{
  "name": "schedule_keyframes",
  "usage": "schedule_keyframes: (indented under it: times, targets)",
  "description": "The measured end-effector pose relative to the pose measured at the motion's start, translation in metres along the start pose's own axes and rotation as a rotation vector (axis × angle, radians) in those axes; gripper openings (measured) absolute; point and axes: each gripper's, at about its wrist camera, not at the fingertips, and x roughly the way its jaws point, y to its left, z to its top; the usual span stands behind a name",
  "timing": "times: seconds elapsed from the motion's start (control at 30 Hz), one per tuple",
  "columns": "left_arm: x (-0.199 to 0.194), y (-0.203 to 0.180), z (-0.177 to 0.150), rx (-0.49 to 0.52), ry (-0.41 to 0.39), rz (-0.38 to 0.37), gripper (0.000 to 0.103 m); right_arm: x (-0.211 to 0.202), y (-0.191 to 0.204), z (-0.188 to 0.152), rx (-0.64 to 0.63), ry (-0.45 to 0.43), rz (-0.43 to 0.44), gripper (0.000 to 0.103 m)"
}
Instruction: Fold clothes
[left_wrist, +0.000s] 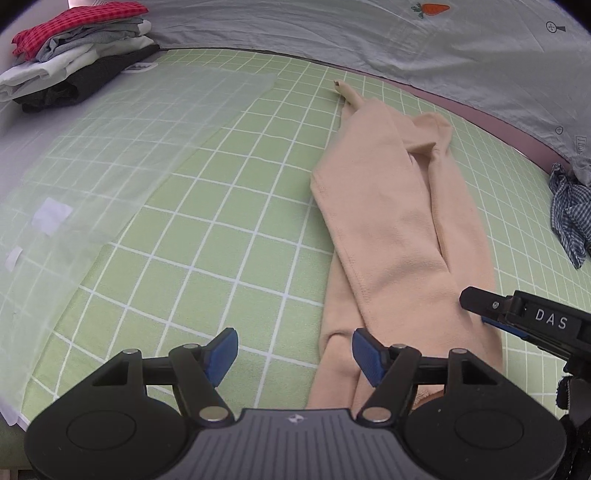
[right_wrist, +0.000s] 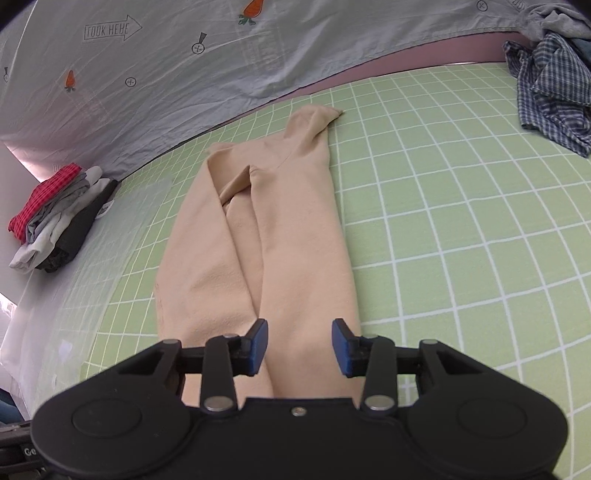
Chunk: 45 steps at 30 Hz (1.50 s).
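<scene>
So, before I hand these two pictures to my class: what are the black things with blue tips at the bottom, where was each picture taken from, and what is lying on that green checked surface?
Each black thing is a hand-held two-finger gripper, worked by a person; no robot arm is involved. A wide-angle camera on each gripper looks forward along its fingers, which bends straight lines.

One picture comes from the left gripper, the other from the right gripper. Both are open and hold nothing. The right one also shows at the edge of the left view.

On the green grid mat lies a pair of beige leggings, stretched lengthwise away from the cameras, with both grippers at its near end. A stack of folded clothes sits far left, a crumpled blue checked shirt far right, and a grey sheet with carrot prints behind.
</scene>
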Motion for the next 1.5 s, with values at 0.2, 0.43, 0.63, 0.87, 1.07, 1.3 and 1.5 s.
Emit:
schedule_keyframes:
  times: [0.2,0.43,0.63,0.87,1.07,1.3,1.5]
  targets:
    - [0.008,-0.002,-0.007,0.019,0.024,-0.003,0.069,0.001,0.017,-0.029,-0.024,0.046,0.044,0.026]
    - [0.006,-0.006,-0.011,0.044,0.025,-0.008,0.069,-0.027,0.023,-0.036,-0.083,-0.021,0.094,0.003]
    - [0.001,-0.010,-0.018,0.072,0.032,-0.009,0.069,-0.068,0.016,-0.040,-0.112,-0.072,0.063,0.003]
    - [-0.003,-0.012,-0.031,0.098,0.053,-0.033,0.069,-0.063,-0.027,-0.061,0.105,0.019,0.072,0.003]
    - [-0.002,-0.012,-0.040,0.111,0.066,-0.035,0.069,-0.062,-0.042,-0.065,0.260,0.035,0.117,0.003]
    - [-0.002,-0.012,-0.047,0.108,0.066,-0.064,0.067,-0.051,-0.025,-0.078,0.077,0.054,-0.037,0.018]
    - [-0.002,-0.015,-0.051,0.106,0.039,-0.108,0.041,-0.054,-0.017,-0.084,0.011,0.035,-0.083,0.044]
